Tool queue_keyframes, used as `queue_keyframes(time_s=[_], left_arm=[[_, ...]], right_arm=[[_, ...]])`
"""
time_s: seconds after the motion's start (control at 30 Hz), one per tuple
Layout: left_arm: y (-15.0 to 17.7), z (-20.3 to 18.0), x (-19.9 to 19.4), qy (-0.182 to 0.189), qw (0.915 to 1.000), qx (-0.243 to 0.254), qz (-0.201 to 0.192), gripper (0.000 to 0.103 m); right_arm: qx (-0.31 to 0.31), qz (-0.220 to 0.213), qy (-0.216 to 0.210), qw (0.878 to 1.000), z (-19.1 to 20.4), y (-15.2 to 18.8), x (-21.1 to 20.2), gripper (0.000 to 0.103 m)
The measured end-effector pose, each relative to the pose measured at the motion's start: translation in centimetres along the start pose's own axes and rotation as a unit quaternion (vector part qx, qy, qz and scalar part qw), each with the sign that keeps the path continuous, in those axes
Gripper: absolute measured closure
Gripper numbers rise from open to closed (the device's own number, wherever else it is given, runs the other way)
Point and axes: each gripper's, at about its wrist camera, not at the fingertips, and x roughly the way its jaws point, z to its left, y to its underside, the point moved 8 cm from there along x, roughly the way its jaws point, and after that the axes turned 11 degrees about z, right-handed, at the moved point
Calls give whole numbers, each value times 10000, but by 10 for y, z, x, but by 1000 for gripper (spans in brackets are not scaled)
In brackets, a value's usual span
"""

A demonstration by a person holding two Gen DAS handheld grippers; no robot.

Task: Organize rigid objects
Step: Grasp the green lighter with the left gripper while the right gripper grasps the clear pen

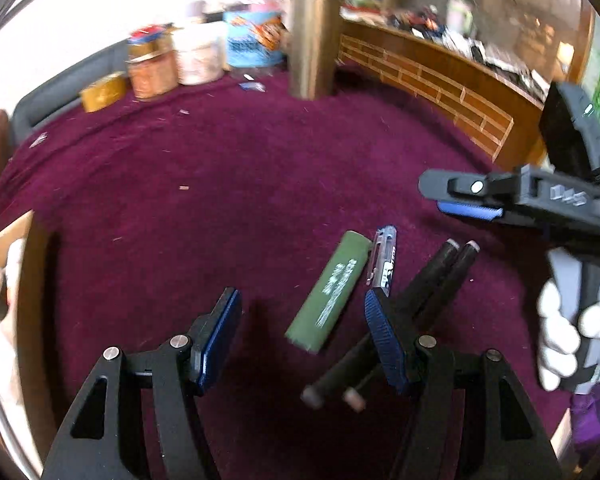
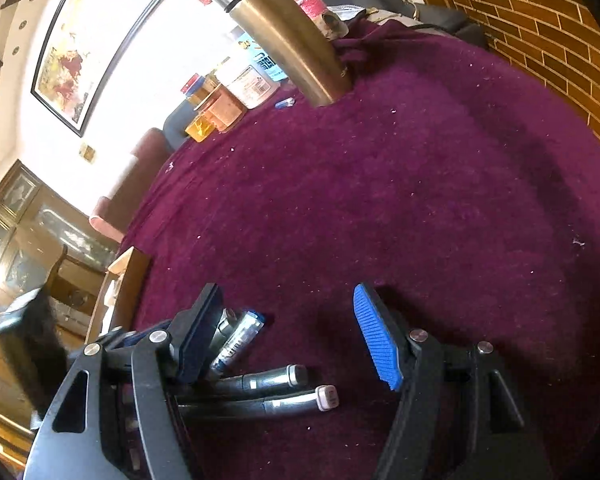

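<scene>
Left claw (image 1: 302,344) — right claw (image 2: 288,340) — agape

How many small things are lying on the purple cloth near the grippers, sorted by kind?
Green lighter: 1
Clear pen: 1
Black markers: 2
Total: 4

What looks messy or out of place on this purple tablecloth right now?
The green lighter, the clear pen and two black markers lie loose at slightly different angles, not lined up. Small crumbs speckle the cloth. Nothing looks spilled or broken.
</scene>
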Motion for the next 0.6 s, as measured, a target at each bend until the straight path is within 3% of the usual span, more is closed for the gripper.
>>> queue_keyframes(time_s=[0.1, 0.13, 0.17, 0.2, 0.23, 0.5, 0.6], left_arm=[[-4, -4, 12, -192, 9996, 224, 28, 46], [-6, -5, 13, -167, 9996, 213, 12, 51], [-8, -3, 12, -168, 9998, 142, -11, 58], [-9, -2, 11, -181, 9998, 105, -30, 81], [-8, 0, 9, -151, 9999, 25, -12, 87], [33, 33, -17, -263, 9970, -734, -1, 87], [35, 32, -14, -364, 9971, -671, -59, 83]], right_arm=[[83, 7, -135, 9999, -2, 0, 0, 36], [105, 6, -171, 9998, -2, 1, 0, 36], [120, 4, -191, 9997, -3, 1, 0, 36], [129, 3, -206, 9997, -3, 1, 0, 36], [134, 2, -211, 9997, -3, 1, 0, 36], [109, -12, -155, 9998, -3, 1, 0, 36], [108, -20, -144, 9998, -3, 1, 0, 36]])
